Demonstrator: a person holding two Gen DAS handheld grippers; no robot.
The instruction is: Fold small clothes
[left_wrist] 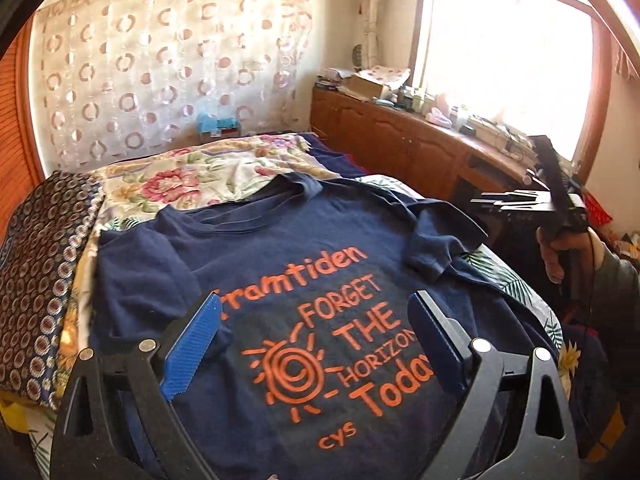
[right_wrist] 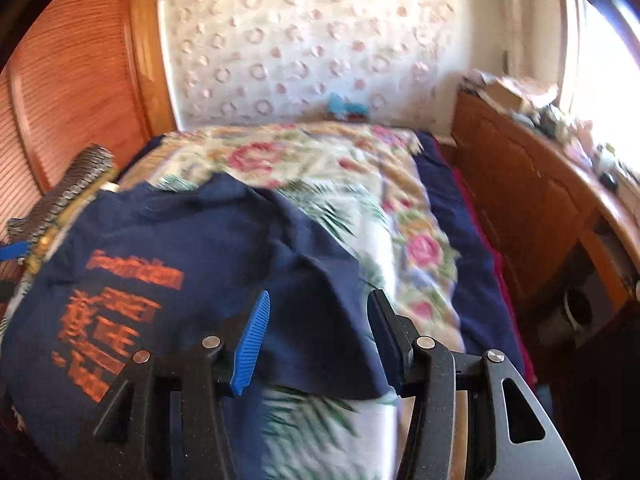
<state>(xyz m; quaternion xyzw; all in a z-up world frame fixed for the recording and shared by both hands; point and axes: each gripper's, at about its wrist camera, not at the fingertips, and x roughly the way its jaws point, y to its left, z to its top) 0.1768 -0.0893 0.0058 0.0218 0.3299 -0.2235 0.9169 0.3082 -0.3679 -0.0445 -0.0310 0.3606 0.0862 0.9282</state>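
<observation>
A navy T-shirt (left_wrist: 280, 248) with orange print lies front up on the floral bed cover (left_wrist: 200, 176). Its right sleeve (left_wrist: 436, 248) is rumpled inward. My left gripper (left_wrist: 316, 300) hovers over the print, its blue pads wide apart and nothing between them. In the left wrist view my right gripper (left_wrist: 560, 200) is in a hand off the bed's right side. In the blurred right wrist view the right gripper (right_wrist: 319, 298) stands open above the T-shirt's (right_wrist: 224, 240) right edge. The cloth lies loose below its jaws, not pinched.
A folded dark patterned cloth (left_wrist: 40, 260) lies along the bed's left side. A wooden cabinet (left_wrist: 400, 140) with a cluttered top runs under the bright window on the right. A louvred wooden door (right_wrist: 72, 80) is on the left. A blue item (left_wrist: 216, 124) sits past the bed's far end.
</observation>
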